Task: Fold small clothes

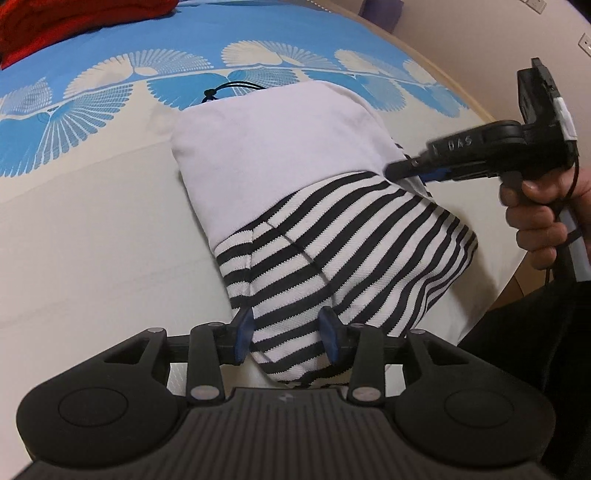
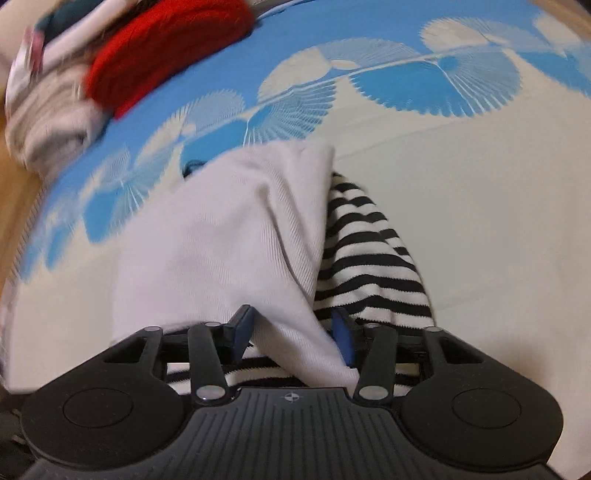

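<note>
Left wrist view, one striped garment, two hand-held grippers, one red garment

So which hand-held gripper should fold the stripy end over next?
Probably the left hand-held gripper. Its open fingers already straddle the near stripy end of the striped garment. The right hand-held gripper sits at the white part's side edge, farther along.

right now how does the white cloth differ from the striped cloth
The white cloth is plain; the striped cloth has black and white bands. The white cloth lies on top at the far end; the striped cloth sticks out nearer the left gripper. Both rest on the table.
</note>
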### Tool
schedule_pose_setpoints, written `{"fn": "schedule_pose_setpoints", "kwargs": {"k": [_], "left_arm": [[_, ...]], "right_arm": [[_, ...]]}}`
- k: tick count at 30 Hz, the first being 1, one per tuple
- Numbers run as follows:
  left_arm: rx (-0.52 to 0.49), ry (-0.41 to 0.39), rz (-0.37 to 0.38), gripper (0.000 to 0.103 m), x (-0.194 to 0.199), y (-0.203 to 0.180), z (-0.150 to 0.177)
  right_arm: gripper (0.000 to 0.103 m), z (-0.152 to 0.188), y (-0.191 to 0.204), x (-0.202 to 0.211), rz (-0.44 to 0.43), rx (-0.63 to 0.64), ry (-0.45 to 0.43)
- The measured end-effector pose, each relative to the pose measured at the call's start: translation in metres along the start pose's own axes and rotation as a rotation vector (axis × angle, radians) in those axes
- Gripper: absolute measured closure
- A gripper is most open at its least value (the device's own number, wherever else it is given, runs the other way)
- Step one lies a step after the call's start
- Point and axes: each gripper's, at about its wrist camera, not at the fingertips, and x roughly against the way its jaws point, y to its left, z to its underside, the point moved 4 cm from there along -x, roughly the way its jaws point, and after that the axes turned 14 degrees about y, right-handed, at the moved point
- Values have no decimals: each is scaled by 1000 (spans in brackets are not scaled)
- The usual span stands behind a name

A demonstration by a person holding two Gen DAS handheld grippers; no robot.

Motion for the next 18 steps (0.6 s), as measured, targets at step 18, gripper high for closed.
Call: {"fn": "schedule_pose_setpoints", "kwargs": {"k": [18], "left_arm": [[45,-166,102,46,28,-7,-10]], "right_arm": [[98,16,-38,39,8,-108,-79]]}}
